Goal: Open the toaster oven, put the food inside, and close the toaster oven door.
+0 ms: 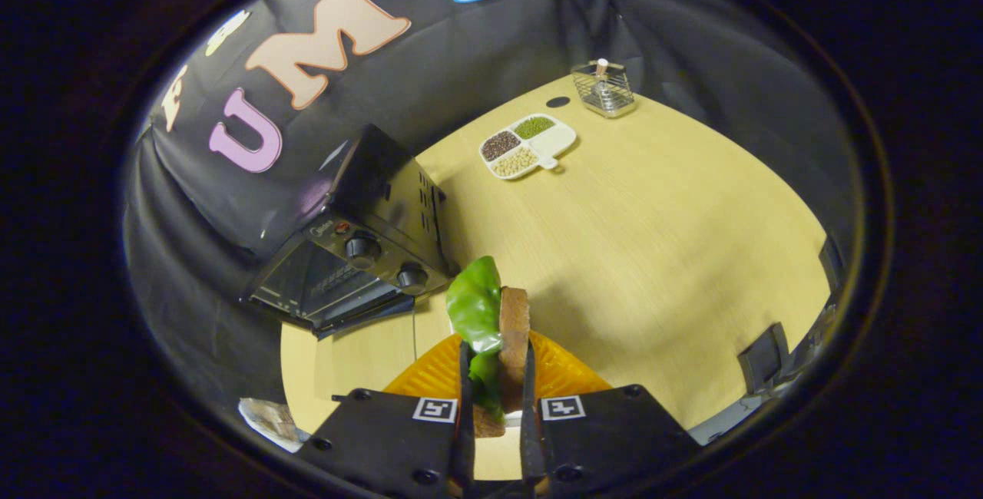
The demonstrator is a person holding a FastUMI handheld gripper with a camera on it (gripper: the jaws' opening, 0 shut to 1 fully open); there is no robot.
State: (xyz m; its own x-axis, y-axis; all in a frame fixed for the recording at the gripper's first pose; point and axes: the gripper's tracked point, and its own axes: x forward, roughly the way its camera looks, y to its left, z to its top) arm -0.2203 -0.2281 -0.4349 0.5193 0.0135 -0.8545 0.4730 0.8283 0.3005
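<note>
Our claw [495,399] squeezes one sandwich [513,330] between its two fingers, one finger on each side. The sandwich stands on its edge, brown bread with one green leaf [474,303] sticking out. Under it we see one orange plate [564,376] on the bench [653,253]. Ahead of the fingers, off to one side, sits one black toaster oven [361,238] with its door hanging open and two round knobs [362,249]. Far beyond, we see one white tray [559,142] with three kinds of beans, and one wire basket [604,90].
</note>
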